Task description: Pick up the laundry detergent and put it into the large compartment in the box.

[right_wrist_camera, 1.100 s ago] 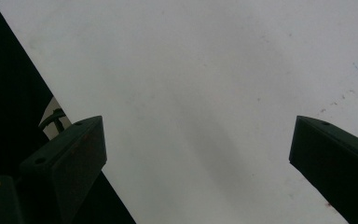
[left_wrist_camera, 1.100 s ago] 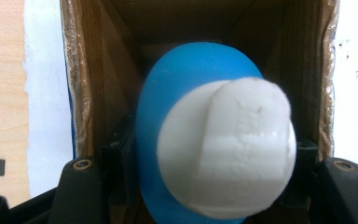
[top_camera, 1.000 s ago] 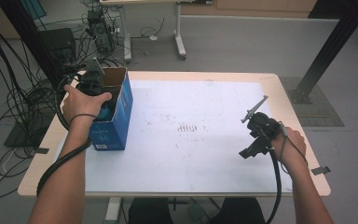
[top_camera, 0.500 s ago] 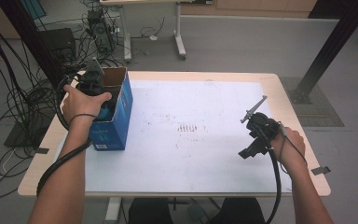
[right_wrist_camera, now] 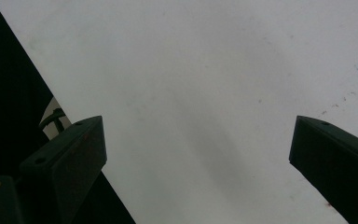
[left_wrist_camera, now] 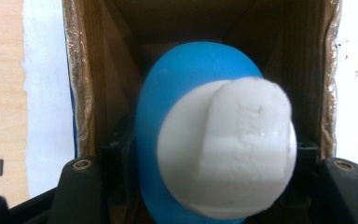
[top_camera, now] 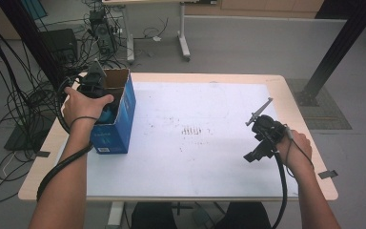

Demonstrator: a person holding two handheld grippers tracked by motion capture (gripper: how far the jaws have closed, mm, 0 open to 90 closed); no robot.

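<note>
one bottle, one box

we grip one blue bottle (left_wrist_camera: 191, 154) in the left gripper (left_wrist_camera: 200, 186) inside one blue box (top_camera: 124, 112); right gripper (right_wrist_camera: 200, 154) gapes; no writing legible.

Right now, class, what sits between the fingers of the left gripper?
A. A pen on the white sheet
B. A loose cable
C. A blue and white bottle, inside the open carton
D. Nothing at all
C: the left gripper clamps the blue and white bottle inside the carton.

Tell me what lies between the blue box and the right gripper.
In the high view, only bare white table with faint dark marks separates the blue box from the right gripper.
</note>
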